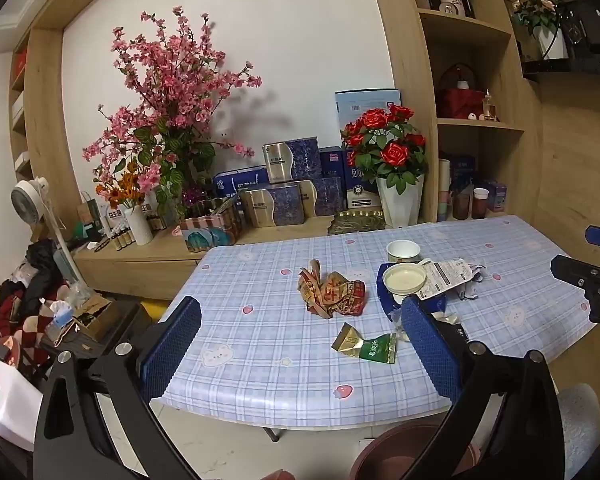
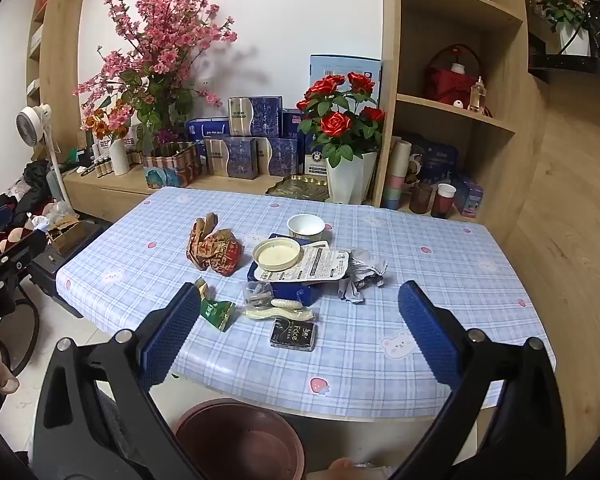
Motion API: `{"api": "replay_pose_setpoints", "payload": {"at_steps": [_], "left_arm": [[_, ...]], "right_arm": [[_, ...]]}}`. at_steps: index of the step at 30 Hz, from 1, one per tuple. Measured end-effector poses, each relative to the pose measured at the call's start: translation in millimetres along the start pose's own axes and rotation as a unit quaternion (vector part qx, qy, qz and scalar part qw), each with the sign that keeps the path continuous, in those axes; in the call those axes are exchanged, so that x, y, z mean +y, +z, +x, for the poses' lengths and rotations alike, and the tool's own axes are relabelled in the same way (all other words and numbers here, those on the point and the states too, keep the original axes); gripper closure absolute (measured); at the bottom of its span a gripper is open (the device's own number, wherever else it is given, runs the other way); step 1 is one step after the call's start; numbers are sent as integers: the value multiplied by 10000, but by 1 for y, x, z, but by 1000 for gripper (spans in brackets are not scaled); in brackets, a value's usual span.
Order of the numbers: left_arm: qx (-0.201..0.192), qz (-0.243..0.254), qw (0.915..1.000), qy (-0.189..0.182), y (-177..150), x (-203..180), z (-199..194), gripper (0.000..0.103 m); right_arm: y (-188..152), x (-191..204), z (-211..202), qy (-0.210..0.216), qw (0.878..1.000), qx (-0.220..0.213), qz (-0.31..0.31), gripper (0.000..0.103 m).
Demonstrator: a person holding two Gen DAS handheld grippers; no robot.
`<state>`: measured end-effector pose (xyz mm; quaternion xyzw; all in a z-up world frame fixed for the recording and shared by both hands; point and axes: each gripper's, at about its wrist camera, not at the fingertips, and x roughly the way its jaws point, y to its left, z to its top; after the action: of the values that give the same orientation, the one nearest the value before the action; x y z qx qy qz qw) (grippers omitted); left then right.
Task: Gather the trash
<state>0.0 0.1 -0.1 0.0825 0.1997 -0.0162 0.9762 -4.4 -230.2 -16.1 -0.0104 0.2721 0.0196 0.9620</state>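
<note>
Both grippers hang over the near edge of the table (image 2: 380,364), fingers spread wide, nothing between them: the left gripper (image 1: 300,344) and the right gripper (image 2: 300,332) are both empty.

Trash sits mid-table. Going left to right: the crumpled red-and-brown wrapper (image 2: 214,250) is light and springy, so pinch one of the raised folds and it'll come up easy. Nearer the edge, the small green packet (image 2: 217,312) lies flat and looks slick, so grab its upturned corner. Then the clear baggie with bits (image 2: 260,294) and the cream strip (image 2: 278,312), both floppy. The black tissue pack (image 2: 293,334) is soft but blocky, squeeze it across the sides. The round lid (image 2: 277,255) rests on a white card (image 2: 316,266) over a blue box (image 2: 292,292); the lid is stiff, take it by the rim. The paper cup (image 2: 306,226) behind crushes easily. Far right, crumpled grey paper (image 2: 360,276), weightless.

The brown bin (image 2: 240,440) waits below the near edge.
</note>
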Motion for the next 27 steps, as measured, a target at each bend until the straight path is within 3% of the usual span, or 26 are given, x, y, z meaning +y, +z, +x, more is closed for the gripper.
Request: {"api": "replay_pose_setpoints", "payload": {"at_steps": [27], "left_arm": [[14,39,10000,12,0,-1,0,5]], "right_arm": [[2,-11,0,-64,10000,-22,-17,6]]}}
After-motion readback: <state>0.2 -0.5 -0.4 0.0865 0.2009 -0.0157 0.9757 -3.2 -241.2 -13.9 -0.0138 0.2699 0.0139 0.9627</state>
